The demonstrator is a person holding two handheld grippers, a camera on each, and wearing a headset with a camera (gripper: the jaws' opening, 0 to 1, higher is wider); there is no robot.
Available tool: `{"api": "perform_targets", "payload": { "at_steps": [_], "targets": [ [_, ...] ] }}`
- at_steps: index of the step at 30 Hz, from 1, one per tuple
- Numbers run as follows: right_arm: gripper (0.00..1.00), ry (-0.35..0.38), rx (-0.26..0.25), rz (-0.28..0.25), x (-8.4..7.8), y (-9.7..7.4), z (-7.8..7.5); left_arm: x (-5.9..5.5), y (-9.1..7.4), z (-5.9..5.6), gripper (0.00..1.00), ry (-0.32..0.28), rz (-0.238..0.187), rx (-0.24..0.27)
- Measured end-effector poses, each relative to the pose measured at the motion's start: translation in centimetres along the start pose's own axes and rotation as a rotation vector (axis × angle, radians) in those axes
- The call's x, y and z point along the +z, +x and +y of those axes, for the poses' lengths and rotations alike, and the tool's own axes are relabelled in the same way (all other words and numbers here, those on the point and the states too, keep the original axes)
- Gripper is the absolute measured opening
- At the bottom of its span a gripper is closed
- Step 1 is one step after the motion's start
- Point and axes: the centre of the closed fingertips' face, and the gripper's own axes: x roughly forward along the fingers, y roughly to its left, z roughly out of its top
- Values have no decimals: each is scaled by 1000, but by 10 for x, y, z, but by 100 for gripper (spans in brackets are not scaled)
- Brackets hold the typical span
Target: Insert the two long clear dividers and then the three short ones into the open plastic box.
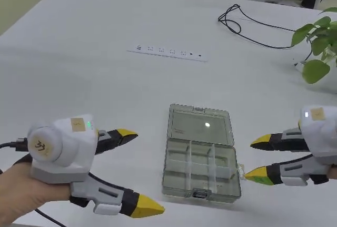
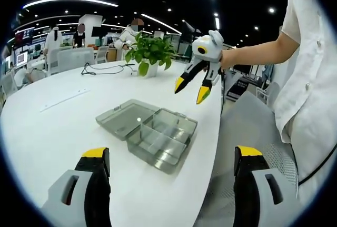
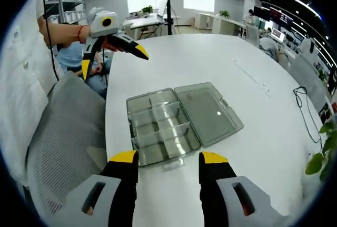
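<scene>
The grey-clear plastic box (image 1: 181, 182) lies open on the white table, its lid (image 1: 201, 124) folded flat away from me. Clear dividers (image 1: 199, 159) stand inside and split it into several compartments. A small clear piece (image 3: 174, 165) lies on the table against the box's near edge in the right gripper view. My left gripper (image 1: 138, 170) hovers left of the box, open and holding nothing. To the right of the box my right gripper (image 1: 256, 158) is open and holds nothing. The left gripper view has the box (image 2: 158, 137) ahead and the right gripper (image 2: 192, 87) beyond it.
A white power strip (image 1: 168, 52) lies farther back on the table. A black cable (image 1: 247, 24) loops at the back right, beside a green plant (image 1: 318, 48). A grey mesh chair (image 3: 58, 148) stands by the table edge. People sit in the far background.
</scene>
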Motion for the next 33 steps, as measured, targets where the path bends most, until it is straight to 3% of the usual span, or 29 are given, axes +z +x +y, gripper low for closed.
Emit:
{"api": "perform_targets", "payload": {
  "at_steps": [9, 15, 33],
  "targets": [
    [61, 66, -25, -46, -20, -13, 3, -7, 1, 4, 100, -5, 11, 3],
    [68, 81, -34, -45, -35, -16, 3, -13, 2, 5, 100, -8, 24, 3],
    [82, 113, -26, -24, -47, -13, 17, -24, 2, 10, 100, -26, 42, 11]
  ]
}}
